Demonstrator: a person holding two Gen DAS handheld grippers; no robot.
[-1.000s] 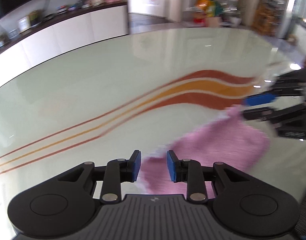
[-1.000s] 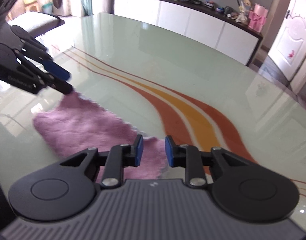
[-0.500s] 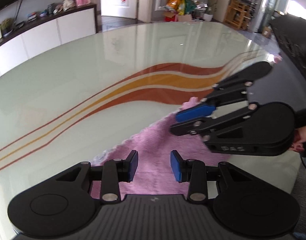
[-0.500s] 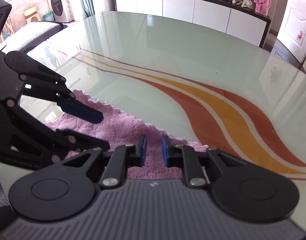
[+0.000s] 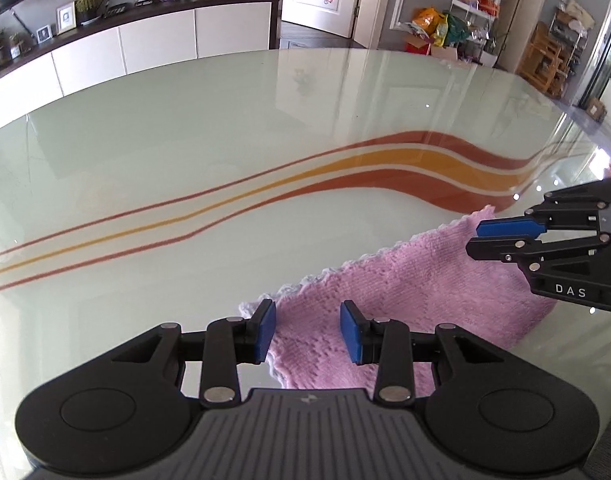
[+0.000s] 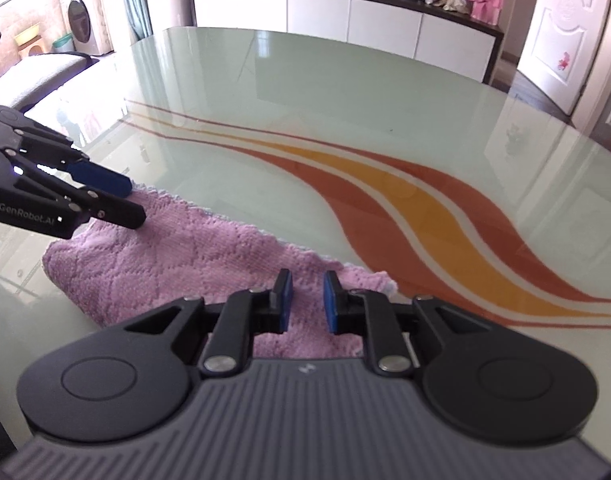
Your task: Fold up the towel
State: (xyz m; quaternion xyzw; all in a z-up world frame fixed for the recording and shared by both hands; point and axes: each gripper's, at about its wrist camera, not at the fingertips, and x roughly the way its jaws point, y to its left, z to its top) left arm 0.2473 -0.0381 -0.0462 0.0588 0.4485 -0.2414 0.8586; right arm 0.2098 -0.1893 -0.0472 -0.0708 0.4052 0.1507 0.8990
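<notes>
A pink towel (image 5: 409,280) lies flat on a glossy pale-green glass surface (image 5: 185,152), close to its near edge, with a white scalloped trim along the side facing the middle of the surface. Curving red and orange stripes (image 5: 385,168) painted into the glass sweep across the surface just beyond the towel. In the left wrist view, the left gripper (image 5: 307,330) hovers over one end of the towel with its blue pads (image 5: 265,330) set wide apart, nothing between them but the cloth below. The right gripper (image 5: 501,238) shows at the right side of that view, over the towel's other end. In the right wrist view, the right gripper (image 6: 307,300) sits above the towel (image 6: 177,264) near its trimmed corner, its blue pads (image 6: 331,302) at a narrow gap and not pinching any cloth. The left gripper (image 6: 109,200) enters from the left there, its fingers apart over the far end of the towel. A long white cabinet (image 6: 345,16) stands beyond the surface.
</notes>
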